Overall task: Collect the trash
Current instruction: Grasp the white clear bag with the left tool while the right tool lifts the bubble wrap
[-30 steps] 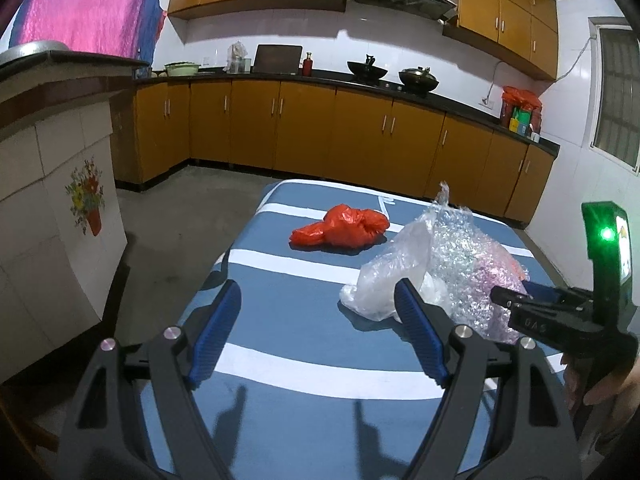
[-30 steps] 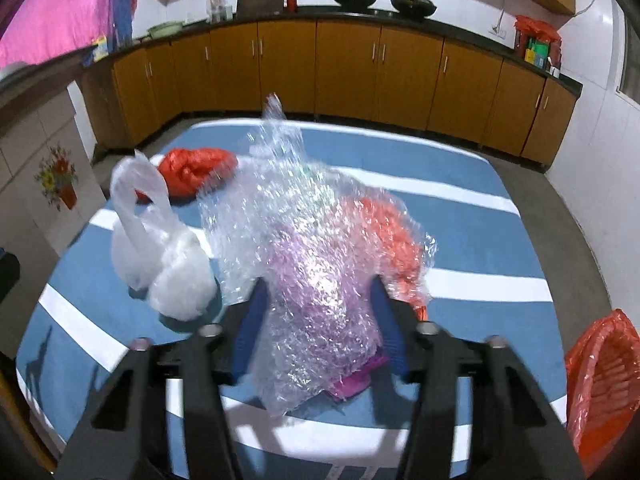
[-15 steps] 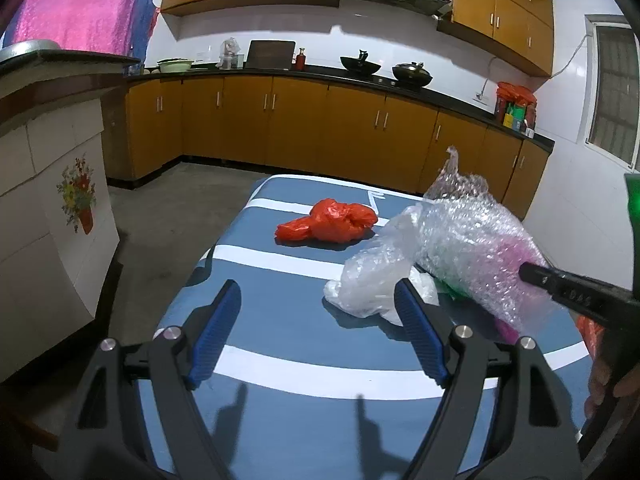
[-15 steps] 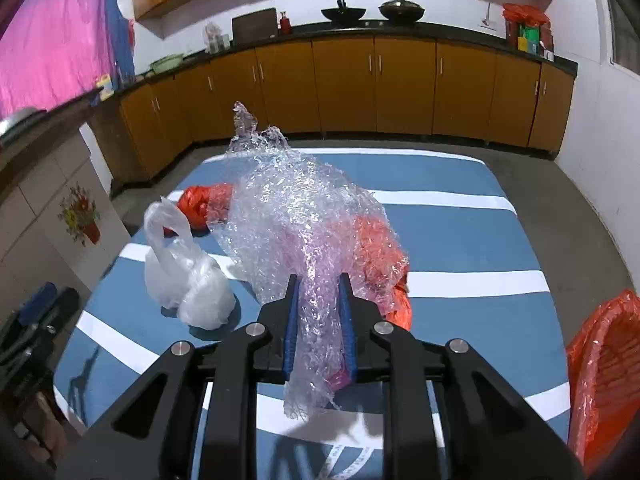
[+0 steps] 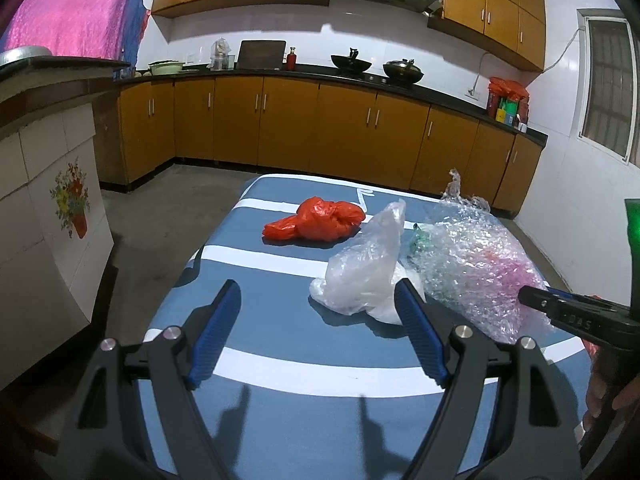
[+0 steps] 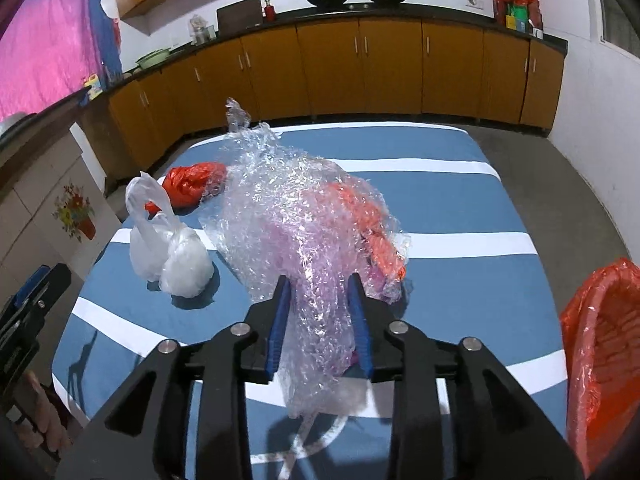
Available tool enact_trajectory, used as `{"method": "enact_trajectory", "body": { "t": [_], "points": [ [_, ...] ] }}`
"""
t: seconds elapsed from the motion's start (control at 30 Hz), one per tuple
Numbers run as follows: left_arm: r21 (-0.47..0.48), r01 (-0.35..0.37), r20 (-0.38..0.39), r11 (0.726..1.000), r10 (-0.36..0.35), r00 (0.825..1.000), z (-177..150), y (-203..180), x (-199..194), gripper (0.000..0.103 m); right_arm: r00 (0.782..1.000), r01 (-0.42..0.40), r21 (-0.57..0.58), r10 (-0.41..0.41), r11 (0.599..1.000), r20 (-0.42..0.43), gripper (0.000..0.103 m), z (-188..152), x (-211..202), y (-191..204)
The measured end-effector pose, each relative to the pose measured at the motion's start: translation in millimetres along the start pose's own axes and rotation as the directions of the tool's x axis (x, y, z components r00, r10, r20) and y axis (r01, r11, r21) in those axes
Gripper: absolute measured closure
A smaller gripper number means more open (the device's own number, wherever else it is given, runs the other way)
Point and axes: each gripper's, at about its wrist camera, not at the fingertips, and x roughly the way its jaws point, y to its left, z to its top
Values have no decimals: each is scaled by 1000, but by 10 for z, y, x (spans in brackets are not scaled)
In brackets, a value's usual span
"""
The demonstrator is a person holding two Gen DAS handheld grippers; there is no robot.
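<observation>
Right wrist view: your right gripper (image 6: 320,322), lower centre, jaws opening, bubble wrap (image 6: 304,232) between them.
Left gripper (image 5: 320,330): your jaws wide, empty.

Bubble wrap (image 6: 296,236): covers a pink item and an orange item; neither can be identified through the film. Its lower end hangs between the right tongs (image 6: 320,320), whose jaws are opening; whether the pads press it cannot be told.
Green scrap (image 5: 420,240): mostly hidden between the clear plastic bag (image 5: 364,268) and the bubble wrap in the left wrist view; kind unknown.
Orange basket (image 6: 600,360): cut off by the right edge, beside the surface's (image 6: 460,292) right edge.
Surface: near edge hidden behind both tongs.
Hand (image 5: 608,392): partly out of frame.
Countertop containers (image 5: 506,104): too small to identify.
</observation>
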Motion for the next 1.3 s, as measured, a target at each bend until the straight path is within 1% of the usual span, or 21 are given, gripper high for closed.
{"method": "enact_trajectory", "body": {
  "t": [0.07,0.13,0.2,0.27,0.3,0.33,0.37,0.43,0.57,0.7,0.9,1.1,1.2,1.3],
  "points": [
    [-1,4,0,1000,-4,1000,0,-10,-9,25,1000,3,11,-3,1000,3,55,-5,-29,-33],
    [2,7,2,1000,-7,1000,-2,-26,-22,25,1000,7,20,-8,1000,8,53,-9,-47,-68],
    [7,10,3,1000,-10,1000,-4,-46,-32,25,1000,11,14,-11,1000,1,54,-26,-33,-74],
    [7,13,1,1000,-13,1000,-5,-58,-37,25,1000,1,7,-1,1000,-15,73,-39,-7,-80],
    [6,14,1,1000,-14,1000,-6,-58,-38,25,1000,-3,5,3,1000,-21,77,-47,3,-76],
    [5,14,1,1000,-14,1000,-5,-61,-42,25,1000,-6,2,6,1000,-22,89,-52,2,-73],
    [4,14,1,1000,-14,1000,-4,-59,-46,25,1000,-7,-2,7,1000,-19,93,-59,-14,-69],
    [5,14,4,1000,-14,1000,2,-58,-60,25,1000,-10,-2,10,1000,1,94,-55,-73,-70],
    [10,13,9,1000,-13,1000,14,-60,-58,25,997,-18,10,17,1000,72,95,26,-283,-123],
    [11,18,8,1000,-18,1000,24,-87,-53,25,990,-27,26,23,999,138,95,136,-488,-205],
    [24,33,4,999,-33,999,40,-171,-9,25,978,-31,65,17,997,209,96,233,-682,-308],
    [27,42,6,999,-42,999,131,-250,115,25,972,0,93,-22,996,232,96,215,-712,-419],
    [30,47,-10,998,-46,999,186,-309,260,25,973,11,103,-35,995,228,96,190,-702,-446],
    [19,56,-42,998,-55,998,238,-345,454,26,972,18,108,-43,994,230,96,175,-715,-475]
  ]
}}
